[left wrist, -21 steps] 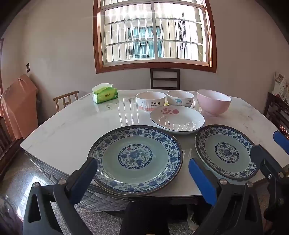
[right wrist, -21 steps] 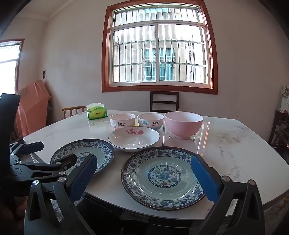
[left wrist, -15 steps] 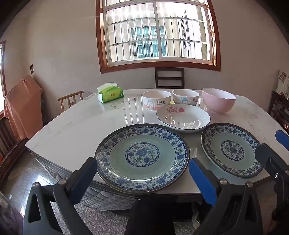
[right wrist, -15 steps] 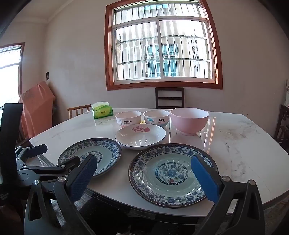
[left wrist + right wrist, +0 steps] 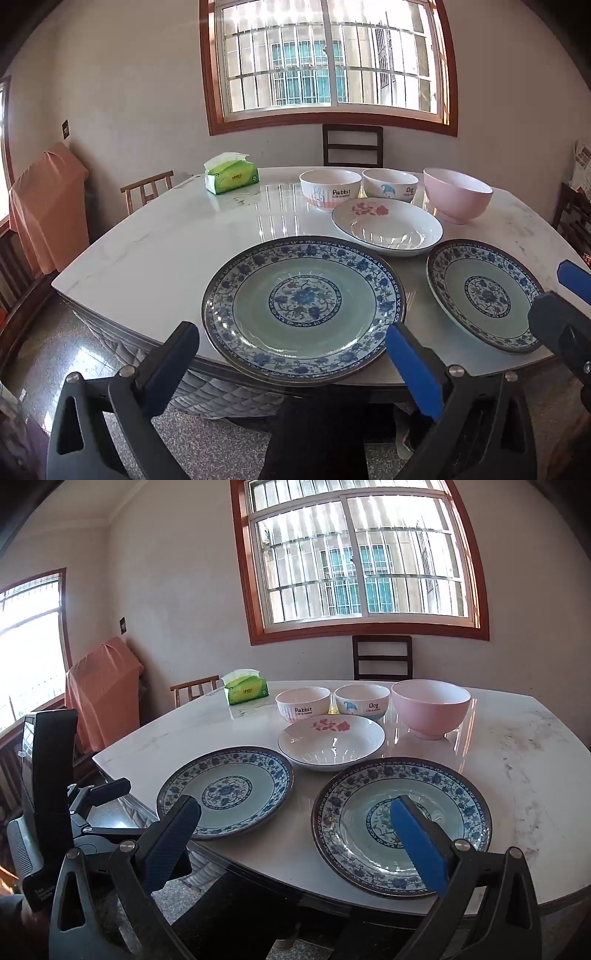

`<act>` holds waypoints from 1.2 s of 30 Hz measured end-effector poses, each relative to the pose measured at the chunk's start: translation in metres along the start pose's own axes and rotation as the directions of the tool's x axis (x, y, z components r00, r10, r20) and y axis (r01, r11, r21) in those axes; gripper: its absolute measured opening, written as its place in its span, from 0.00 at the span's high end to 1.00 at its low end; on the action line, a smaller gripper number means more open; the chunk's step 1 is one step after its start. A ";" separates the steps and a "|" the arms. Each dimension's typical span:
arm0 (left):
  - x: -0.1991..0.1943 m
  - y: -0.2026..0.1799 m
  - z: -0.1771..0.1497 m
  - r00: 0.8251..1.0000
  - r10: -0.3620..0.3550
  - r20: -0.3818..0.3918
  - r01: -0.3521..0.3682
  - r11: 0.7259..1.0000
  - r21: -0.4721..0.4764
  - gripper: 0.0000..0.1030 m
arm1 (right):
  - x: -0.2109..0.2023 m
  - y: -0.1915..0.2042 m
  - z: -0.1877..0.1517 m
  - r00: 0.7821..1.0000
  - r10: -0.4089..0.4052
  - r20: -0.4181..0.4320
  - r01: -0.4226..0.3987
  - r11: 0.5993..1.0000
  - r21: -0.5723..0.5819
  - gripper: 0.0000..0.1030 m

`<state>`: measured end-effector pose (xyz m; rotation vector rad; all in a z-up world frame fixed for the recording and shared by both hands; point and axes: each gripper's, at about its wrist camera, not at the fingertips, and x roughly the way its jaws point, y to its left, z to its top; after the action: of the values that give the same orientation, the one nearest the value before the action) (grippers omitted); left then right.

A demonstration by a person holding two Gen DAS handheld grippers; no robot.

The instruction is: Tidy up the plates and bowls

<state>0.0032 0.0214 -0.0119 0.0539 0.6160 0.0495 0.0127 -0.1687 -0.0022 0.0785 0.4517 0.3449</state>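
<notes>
Two blue-patterned plates lie at the near edge of the marble table (image 5: 155, 243): the left plate (image 5: 303, 308) (image 5: 225, 792) and the right plate (image 5: 484, 293) (image 5: 369, 823). Behind them sit a white rose plate (image 5: 386, 226) (image 5: 331, 741), a Rabbit bowl (image 5: 330, 189) (image 5: 303, 703), a Dog bowl (image 5: 390, 184) (image 5: 362, 699) and a pink bowl (image 5: 457, 194) (image 5: 430, 707). My left gripper (image 5: 291, 363) is open and empty before the left plate. My right gripper (image 5: 295, 834) is open and empty, its right finger over the right plate.
A green tissue pack (image 5: 231, 178) (image 5: 245, 691) stands at the table's far left. Chairs (image 5: 352, 146) stand behind and left of the table. An orange-covered object (image 5: 48, 206) is by the left wall. The right gripper shows at the right edge of the left wrist view (image 5: 565, 314).
Both grippers have shifted left and risen slightly, so the plates and bowls sit further right in both views. Both stay open; nothing on the table has moved.
</notes>
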 end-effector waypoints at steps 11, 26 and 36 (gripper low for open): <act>0.015 0.014 0.000 0.998 0.011 -0.057 -0.012 1.000 -0.020 0.00 | 0.020 0.010 0.010 0.989 0.125 -0.073 -0.123 0.992 0.029 0.00; 0.036 0.036 0.005 0.991 0.012 -0.134 -0.020 0.998 -0.064 0.00 | 0.060 0.014 0.019 0.955 0.218 -0.199 -0.209 0.976 0.067 0.26; 0.055 0.071 0.012 0.977 -0.020 -0.214 -0.011 0.990 -0.144 0.00 | 0.099 -0.004 0.027 0.925 0.266 -0.270 -0.228 0.960 0.164 0.30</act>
<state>0.0527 0.0949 -0.0293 -0.0945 0.8271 0.0962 0.1092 -0.1387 -0.0200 0.2151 0.7585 0.5808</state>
